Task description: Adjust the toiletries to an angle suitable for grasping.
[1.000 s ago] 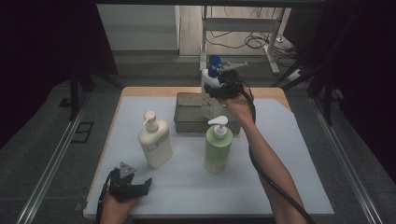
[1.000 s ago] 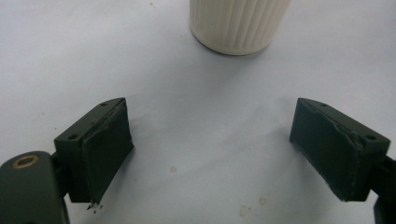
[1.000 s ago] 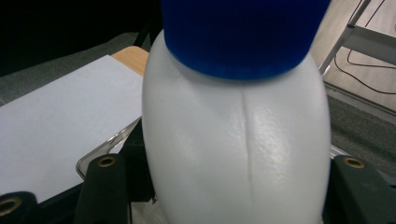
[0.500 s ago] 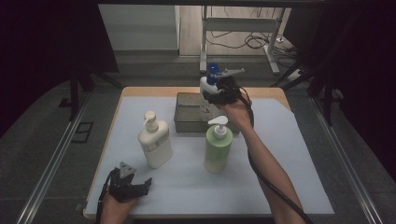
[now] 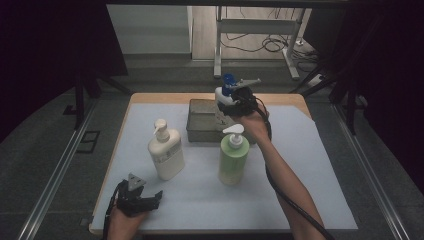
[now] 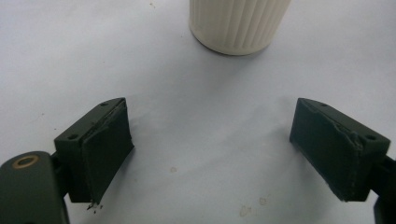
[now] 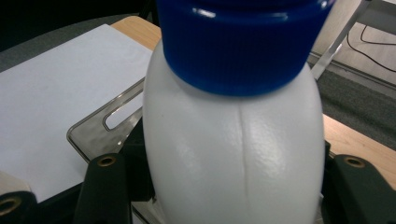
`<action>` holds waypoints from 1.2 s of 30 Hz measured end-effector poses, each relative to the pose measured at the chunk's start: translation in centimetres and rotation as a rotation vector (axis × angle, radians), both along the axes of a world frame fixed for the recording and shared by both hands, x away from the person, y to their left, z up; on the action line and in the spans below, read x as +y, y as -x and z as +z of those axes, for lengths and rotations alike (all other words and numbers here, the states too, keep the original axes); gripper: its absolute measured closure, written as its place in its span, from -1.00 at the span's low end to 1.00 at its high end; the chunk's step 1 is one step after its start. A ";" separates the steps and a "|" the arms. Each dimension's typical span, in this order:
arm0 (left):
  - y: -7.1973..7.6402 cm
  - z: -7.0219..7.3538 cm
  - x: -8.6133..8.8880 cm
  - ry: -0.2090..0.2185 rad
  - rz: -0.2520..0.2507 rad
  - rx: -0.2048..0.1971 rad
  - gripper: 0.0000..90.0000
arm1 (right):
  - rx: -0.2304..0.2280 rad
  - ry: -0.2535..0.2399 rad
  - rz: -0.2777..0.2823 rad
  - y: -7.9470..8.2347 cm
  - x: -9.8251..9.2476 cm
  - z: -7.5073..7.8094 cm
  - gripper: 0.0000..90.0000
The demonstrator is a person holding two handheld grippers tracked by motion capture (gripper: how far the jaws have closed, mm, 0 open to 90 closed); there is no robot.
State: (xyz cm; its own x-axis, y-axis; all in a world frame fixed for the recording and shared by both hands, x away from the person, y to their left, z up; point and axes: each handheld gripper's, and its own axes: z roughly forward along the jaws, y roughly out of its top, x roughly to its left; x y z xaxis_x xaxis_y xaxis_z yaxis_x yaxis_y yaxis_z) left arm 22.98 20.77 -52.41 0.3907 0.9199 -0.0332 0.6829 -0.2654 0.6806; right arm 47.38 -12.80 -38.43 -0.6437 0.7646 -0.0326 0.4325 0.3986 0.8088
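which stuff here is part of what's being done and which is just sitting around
In use:
- right gripper, clamped on the white bottle with blue cap
- clear tray below it

Idle:
- cream pump bottle
- green pump bottle
- left gripper, open, holding nothing

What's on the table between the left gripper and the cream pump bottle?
Nothing: in the left gripper view, bare white sheet runs from the left gripper to the cream pump bottle.

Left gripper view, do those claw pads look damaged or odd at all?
Yes. The pads on the left claw look worn: ragged, chipped edges, with crumbs at the lower tip. Faint stains mark the white table cover between them.
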 end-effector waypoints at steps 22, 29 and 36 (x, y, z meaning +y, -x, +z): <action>0.0 0.0 0.0 -0.003 -0.002 0.001 -0.73 | 0.019 -0.036 0.009 -0.2 -1.1 -0.6 -0.16; 0.0 0.0 0.0 -0.003 -0.002 0.001 -0.73 | 0.012 -0.051 0.029 0.4 -1.8 -0.1 -0.22; 0.0 0.0 0.0 -0.004 -0.002 0.000 -0.73 | 0.000 -0.064 0.036 1.4 -2.7 0.4 -0.22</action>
